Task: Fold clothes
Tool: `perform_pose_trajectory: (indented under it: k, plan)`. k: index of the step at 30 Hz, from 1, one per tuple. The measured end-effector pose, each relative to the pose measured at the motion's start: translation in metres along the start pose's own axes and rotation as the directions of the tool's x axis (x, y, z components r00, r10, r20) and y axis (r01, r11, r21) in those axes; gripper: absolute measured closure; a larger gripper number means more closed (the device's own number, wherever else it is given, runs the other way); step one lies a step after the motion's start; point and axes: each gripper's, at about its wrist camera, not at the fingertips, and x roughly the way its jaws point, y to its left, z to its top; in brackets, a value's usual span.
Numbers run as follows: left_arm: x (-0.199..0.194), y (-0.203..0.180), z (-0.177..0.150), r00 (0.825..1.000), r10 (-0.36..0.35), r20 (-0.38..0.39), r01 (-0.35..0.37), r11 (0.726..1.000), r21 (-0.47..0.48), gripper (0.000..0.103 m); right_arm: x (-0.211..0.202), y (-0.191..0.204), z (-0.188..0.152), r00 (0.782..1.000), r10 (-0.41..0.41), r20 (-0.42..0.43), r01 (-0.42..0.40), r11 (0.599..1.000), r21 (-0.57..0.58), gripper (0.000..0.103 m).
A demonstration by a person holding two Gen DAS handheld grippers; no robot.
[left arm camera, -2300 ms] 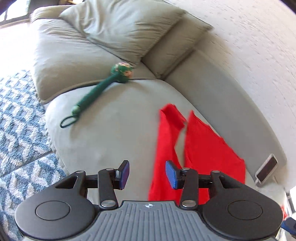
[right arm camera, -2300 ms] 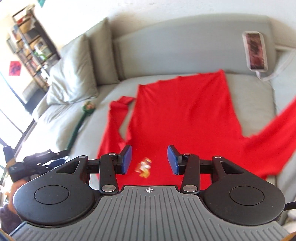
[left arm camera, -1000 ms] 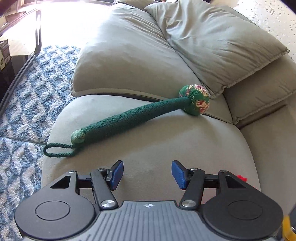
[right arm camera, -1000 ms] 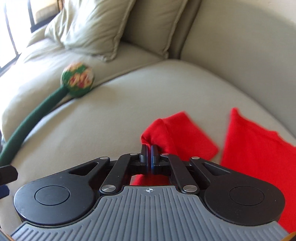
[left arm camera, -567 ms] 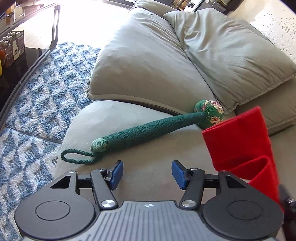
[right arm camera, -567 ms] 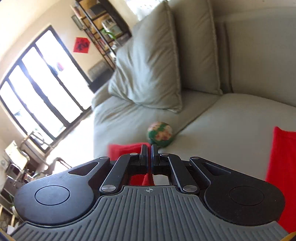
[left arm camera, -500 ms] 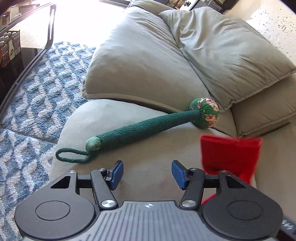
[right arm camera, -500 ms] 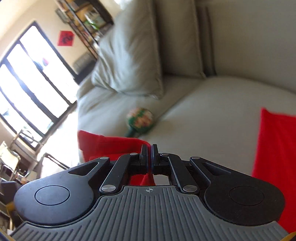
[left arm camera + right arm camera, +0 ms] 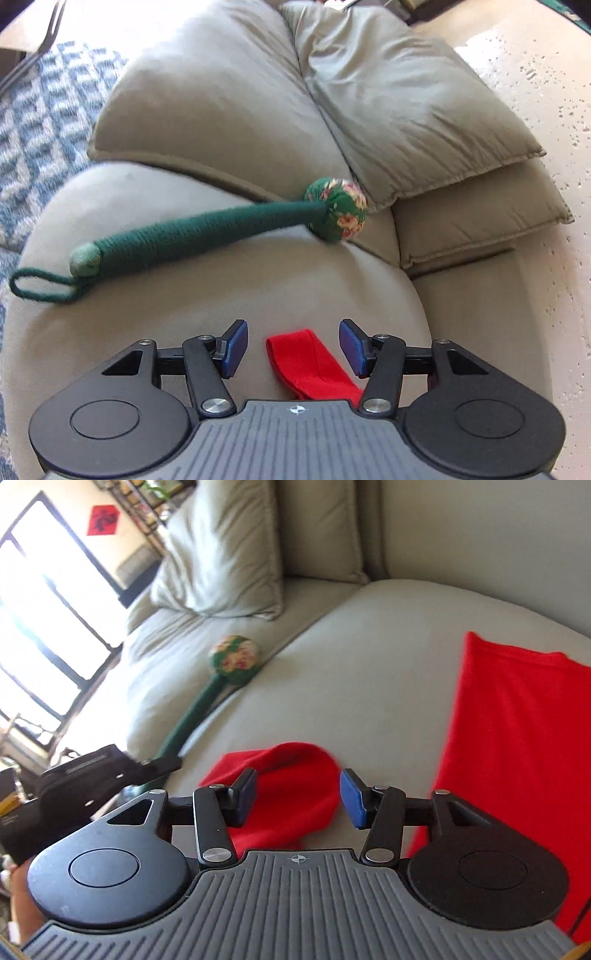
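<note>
In the left wrist view, a blue-and-white patterned rug fills the nine to eleven o'clock edge, beside the grey sofa seat. A green yarn-wrapped mallet lies across the seat, its loop toward nine o'clock and its floral ball head touching the loose cushions that lean toward one o'clock. A speckled pale wall runs down the three o'clock side. The left gripper hangs over the seat with its jaws spread, and the cuff of the red sleeve lies on the seat in the gap, touching neither pad.

In the right wrist view, bright windows and a red square hanging take the nine to eleven o'clock corner, with shelving at twelve. The other gripper shows dark at eight o'clock. The right gripper has just been opening its jaws; they stand apart, with the sleeve bunched loose on the seat between and beyond them. The body of the red garment lies flat on the seat from two to five o'clock, below the sofa back.
</note>
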Motion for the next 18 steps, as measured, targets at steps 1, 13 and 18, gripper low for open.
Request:
perform_pose_trajectory:
  k: [1, 13, 18]
  plan:
    - [-0.007, -0.002, 0.001, 0.999, 0.012, 0.037, -0.012, 1.000, 0.012, 0.051, 0.006, 0.007, 0.000, 0.999, 0.048, -0.015, -0.048, 0.999, 0.022, 0.052]
    - [-0.020, 0.002, 0.016, 0.990, 0.080, 0.119, -0.081, 0.997, 0.000, 0.051, 0.106, 0.045, 0.011, 0.974, -0.119, -0.192, 0.153, 0.973, 0.173, 0.081]
    - [-0.035, 0.005, 0.017, 0.976, 0.081, 0.200, -0.073, 0.996, -0.043, 0.051, 0.097, 0.063, 0.023, 0.994, -0.057, -0.096, 0.056, 0.998, -0.012, 0.097]
